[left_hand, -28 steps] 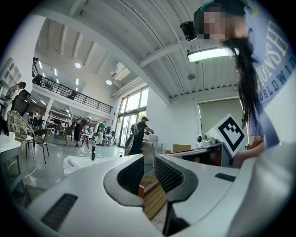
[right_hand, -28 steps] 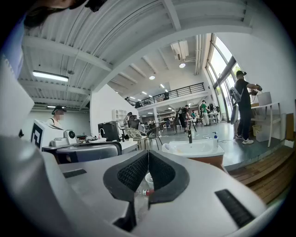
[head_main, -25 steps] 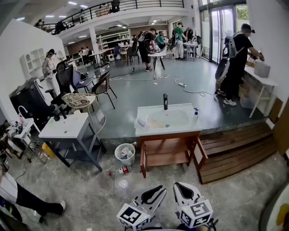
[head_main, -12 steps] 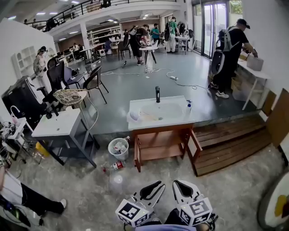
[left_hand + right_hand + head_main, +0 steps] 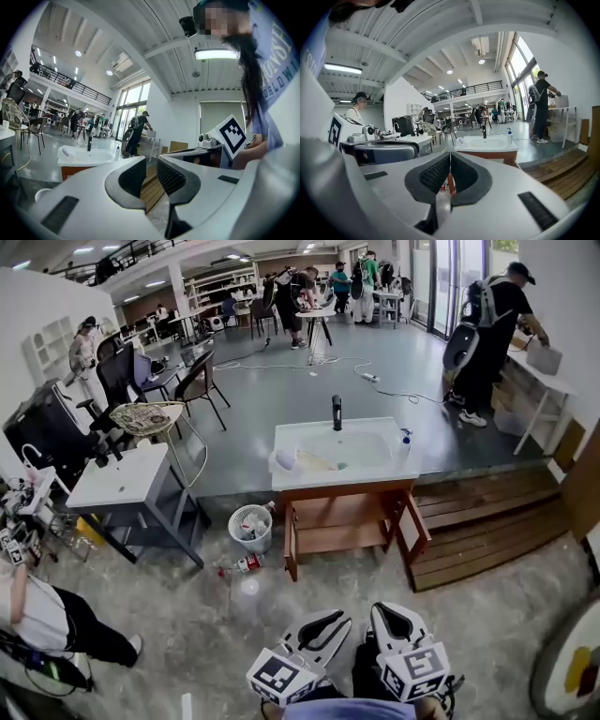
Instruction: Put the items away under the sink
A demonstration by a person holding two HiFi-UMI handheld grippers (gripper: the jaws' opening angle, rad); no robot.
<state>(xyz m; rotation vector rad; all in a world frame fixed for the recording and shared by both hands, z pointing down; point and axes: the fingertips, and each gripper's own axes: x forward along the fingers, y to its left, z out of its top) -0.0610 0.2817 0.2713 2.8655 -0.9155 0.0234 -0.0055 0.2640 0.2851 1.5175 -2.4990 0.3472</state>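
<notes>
Concrete-floored hall, with people at tables well behind the landmark.

Landmark: white sink [image 5: 333, 454] on a wooden cabinet [image 5: 342, 529], at the edge of a raised grey floor.
- Cabinet: directly under the sink, both doors swung open towards the camera.
- Tap [image 5: 336, 412]: black, upright, at the sink's back edge.
- Soap bottle [image 5: 405, 439]: upright on the sink's back right corner.
- White object [image 5: 286, 461]: on the sink's left end; kind cannot be told.
- Bin [image 5: 250, 527]: on the floor just left of the cabinet, holding rubbish.
- Bottle [image 5: 246, 564]: lying on the floor in front of the bin, left of the cabinet.
- Wooden steps [image 5: 487, 526]: just right of the cabinet.
- Grey table [image 5: 122, 486]: well left of the sink.
- Left gripper [image 5: 151, 164]: well in front of the cabinet, jaws a narrow gap apart, nothing between them.
- Right gripper [image 5: 450, 159]: beside the left one, pads pressed together, holding nothing.
</notes>
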